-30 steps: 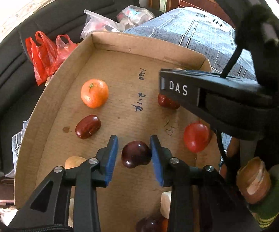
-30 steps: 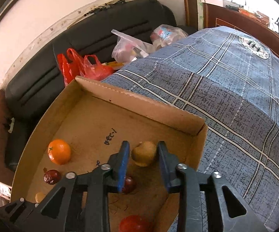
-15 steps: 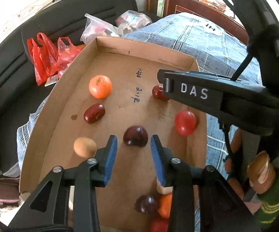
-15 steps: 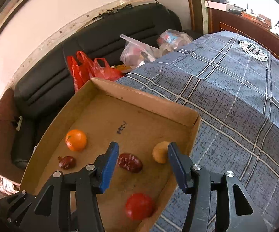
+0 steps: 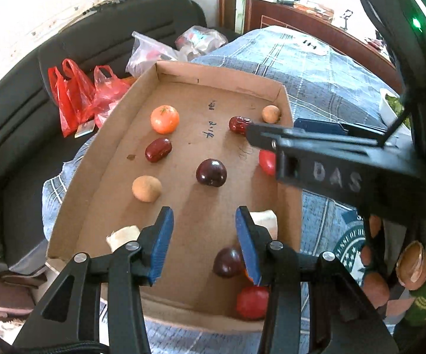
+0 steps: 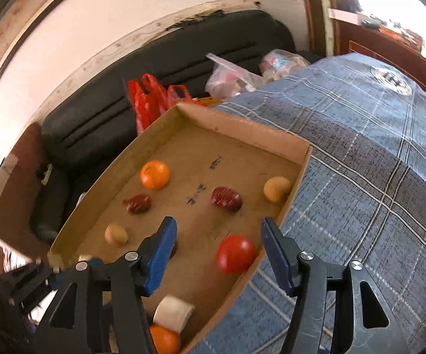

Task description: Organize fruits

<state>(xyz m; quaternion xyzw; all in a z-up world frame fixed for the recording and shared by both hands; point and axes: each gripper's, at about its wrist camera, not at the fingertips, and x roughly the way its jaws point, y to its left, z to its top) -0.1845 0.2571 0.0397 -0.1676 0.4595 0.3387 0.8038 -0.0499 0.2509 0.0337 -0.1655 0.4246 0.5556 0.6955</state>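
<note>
A cardboard tray point(image 5: 213, 73) point(image 6: 242, 129) on the plaid cloth holds several fruits. My left gripper point(image 5: 203, 221) hovers over its near half, jaws opening, nothing between them. A dark plum point(image 5: 211, 172) lies just ahead of its tips, with an orange point(image 5: 164, 119), a red date point(image 5: 158, 149) and a tan fruit point(image 5: 147, 188) further left. My right gripper point(image 6: 218, 230) is also opening and holds nothing. A red tomato point(image 6: 235, 253) lies in the tray below its gap, untouched. Another tan fruit point(image 6: 277, 188) rests by the far right wall beside a second date point(image 6: 226, 198).
Near the tray's front lie white chunks point(image 5: 123, 236) point(image 6: 174, 309), another plum point(image 5: 227, 262), a tomato point(image 5: 252, 302) and an orange point(image 6: 164, 339). Red bags point(image 5: 77, 94) and clear bags point(image 5: 154, 56) sit on a black sofa point(image 5: 21, 118). Blue plaid cloth point(image 6: 375, 177) stretches right.
Both grippers have opened and drawn back and up. The left let go of the dark plum; the right let go of the tan fruit by the far right wall.
</note>
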